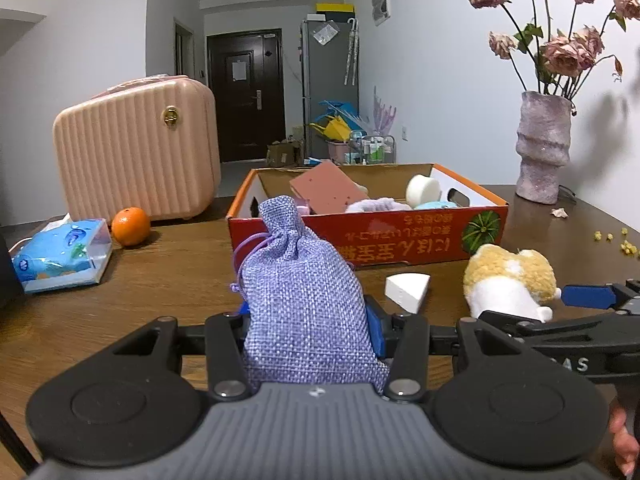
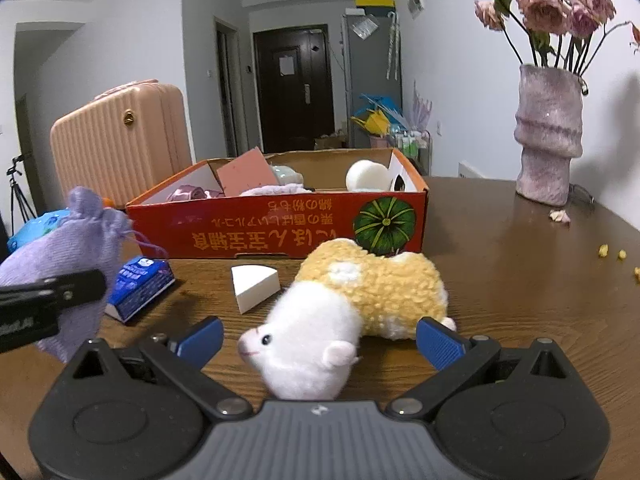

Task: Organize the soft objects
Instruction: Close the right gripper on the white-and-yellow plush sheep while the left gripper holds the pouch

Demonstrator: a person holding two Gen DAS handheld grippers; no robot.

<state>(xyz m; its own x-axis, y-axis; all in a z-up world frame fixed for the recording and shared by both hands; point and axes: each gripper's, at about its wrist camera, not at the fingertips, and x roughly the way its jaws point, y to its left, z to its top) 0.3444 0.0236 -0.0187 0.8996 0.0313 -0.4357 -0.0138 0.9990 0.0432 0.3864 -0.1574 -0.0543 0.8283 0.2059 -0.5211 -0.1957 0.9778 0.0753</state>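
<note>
My left gripper (image 1: 310, 328) is shut on a purple burlap pouch (image 1: 304, 300), held above the table in front of the red cardboard box (image 1: 400, 236). The pouch also shows at the left of the right wrist view (image 2: 68, 256). My right gripper (image 2: 320, 340) is open around a white and yellow plush hamster (image 2: 348, 300) lying on the table; its fingers stand either side of the plush, apart from it. The plush also shows in the left wrist view (image 1: 508, 280). The box (image 2: 280, 232) holds a pink sponge (image 2: 246, 174), a white round sponge (image 2: 366, 176) and soft cloth items.
A white wedge sponge (image 2: 254, 286) and a blue tissue packet (image 2: 140, 286) lie before the box. A pink suitcase (image 1: 136, 148), an orange (image 1: 130, 226) and a blue tissue pack (image 1: 60, 256) stand left. A vase of dried roses (image 1: 542, 148) stands right.
</note>
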